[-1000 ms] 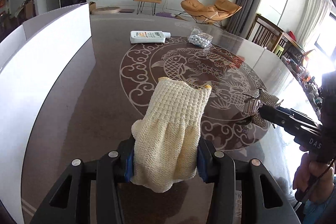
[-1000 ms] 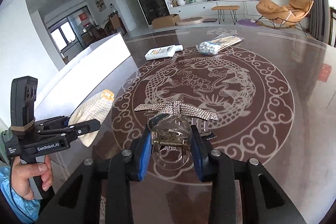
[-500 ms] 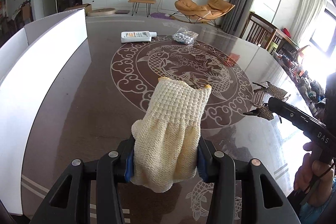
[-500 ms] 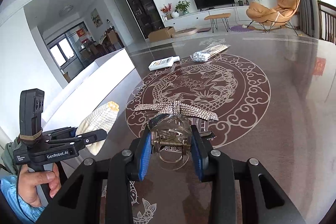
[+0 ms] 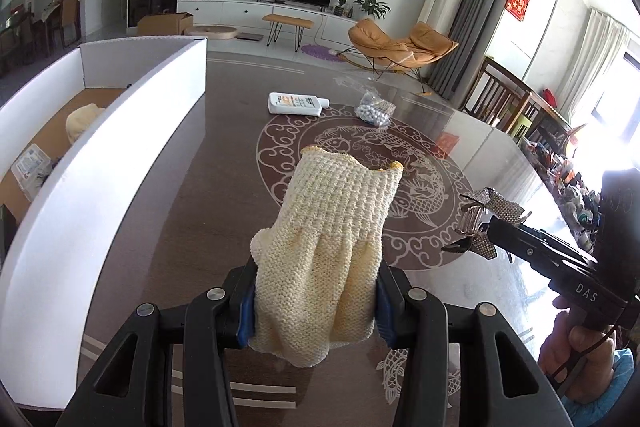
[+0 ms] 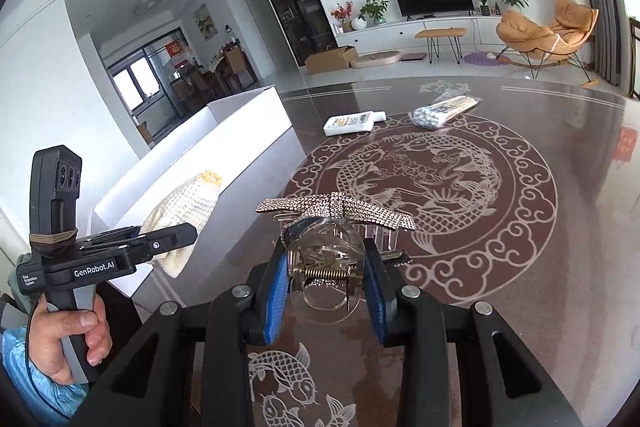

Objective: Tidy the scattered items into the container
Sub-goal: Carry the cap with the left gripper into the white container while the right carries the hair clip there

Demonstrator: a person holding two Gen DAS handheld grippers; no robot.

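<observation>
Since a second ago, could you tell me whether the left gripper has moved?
Yes. The left gripper, holding the glove, has risen: in its own view the white box's inside now shows over the wall, hidden earlier.

A coarse cream knit glove [image 5: 332, 251], a rhinestone-studded clear plastic hair clip [image 6: 336, 227], and a glossy, reflective brown tabletop [image 6: 520, 267].
</observation>
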